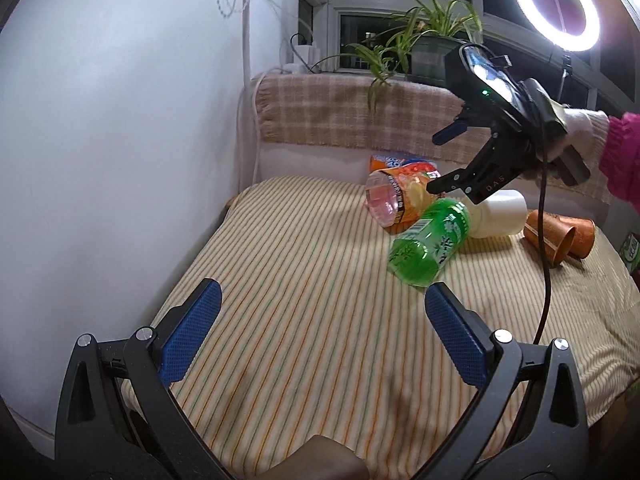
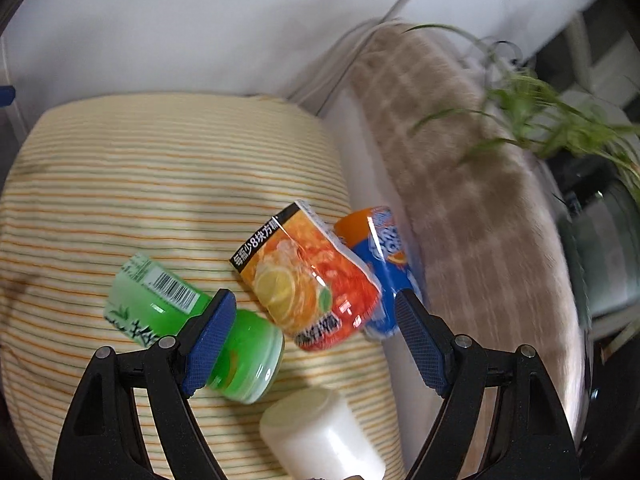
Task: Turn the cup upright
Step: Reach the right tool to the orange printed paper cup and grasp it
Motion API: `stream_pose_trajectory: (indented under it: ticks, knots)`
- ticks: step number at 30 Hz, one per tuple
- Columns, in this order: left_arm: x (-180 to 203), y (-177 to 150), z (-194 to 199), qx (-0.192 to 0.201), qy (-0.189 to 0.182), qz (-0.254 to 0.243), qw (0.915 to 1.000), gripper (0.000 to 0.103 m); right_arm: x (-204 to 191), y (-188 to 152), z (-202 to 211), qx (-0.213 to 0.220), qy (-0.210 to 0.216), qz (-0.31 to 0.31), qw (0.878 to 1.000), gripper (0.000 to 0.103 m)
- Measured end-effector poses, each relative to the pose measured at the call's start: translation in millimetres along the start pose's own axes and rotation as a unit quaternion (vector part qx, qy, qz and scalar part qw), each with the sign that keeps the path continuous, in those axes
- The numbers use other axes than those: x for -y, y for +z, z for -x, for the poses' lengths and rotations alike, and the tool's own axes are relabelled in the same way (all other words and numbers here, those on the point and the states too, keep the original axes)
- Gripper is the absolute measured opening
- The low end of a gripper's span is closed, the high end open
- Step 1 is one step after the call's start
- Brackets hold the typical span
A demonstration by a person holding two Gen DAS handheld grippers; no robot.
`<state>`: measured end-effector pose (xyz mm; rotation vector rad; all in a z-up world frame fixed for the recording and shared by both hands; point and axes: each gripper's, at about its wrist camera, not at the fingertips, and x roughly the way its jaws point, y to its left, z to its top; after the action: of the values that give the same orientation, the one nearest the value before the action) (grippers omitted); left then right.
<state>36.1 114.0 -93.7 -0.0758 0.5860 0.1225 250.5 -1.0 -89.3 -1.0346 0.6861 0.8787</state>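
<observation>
Several cups lie on their sides on a striped cloth (image 1: 300, 280): a green cup (image 1: 430, 242), an orange lemon-print cup (image 1: 400, 200), an orange and blue one behind it (image 1: 394, 161), a white cup (image 1: 500, 216) and two brown cups (image 1: 560, 236). My right gripper (image 1: 434, 162) hovers open above the orange and white cups. In the right wrist view it (image 2: 316, 318) is open over the lemon-print cup (image 2: 308, 280), with the green cup (image 2: 240, 356) by its left finger and the white cup (image 2: 320, 436) below. My left gripper (image 1: 320, 304) is open and empty over the cloth's near part.
A white wall (image 1: 120, 120) runs along the left. A plaid-covered ledge (image 1: 340, 112) with a potted plant (image 1: 428, 40) stands behind the cloth. A ring light (image 1: 556, 4) stands at the back right. A black cable (image 1: 544, 260) hangs from my right gripper.
</observation>
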Motion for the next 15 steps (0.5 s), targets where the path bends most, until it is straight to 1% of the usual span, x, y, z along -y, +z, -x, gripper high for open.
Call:
stream_pose_trajectory:
  ticks: [3, 7, 13, 15]
  knots:
    - [-8.4, -1.9, -6.2, -0.006, 0.002, 0.008, 0.9999, 0.103, -5.1, 7.7, -18.5, -0.03, 0.016, 0.039, 0.999, 0.081]
    - [-17.8, -4.6, -13.6, -0.012, 0.005, 0.018, 0.9998, 0.103, -10.9, 15.6, -41.4, -0.063, 0.022, 0.082, 0.994, 0.081]
    - [-28.4, -9.1, -23.8, -0.024, 0.01, 0.032, 0.9991, 0.103, -17.6, 24.5, -61.5, -0.091, 0.023, 0.135, 0.986, 0.081]
    - [-32.1, -9.6, -28.0, -0.026, 0.01, 0.038, 0.9989, 0.103, -18.6, 28.4, -65.5, -0.097, 0.031, 0.146, 0.984, 0.081]
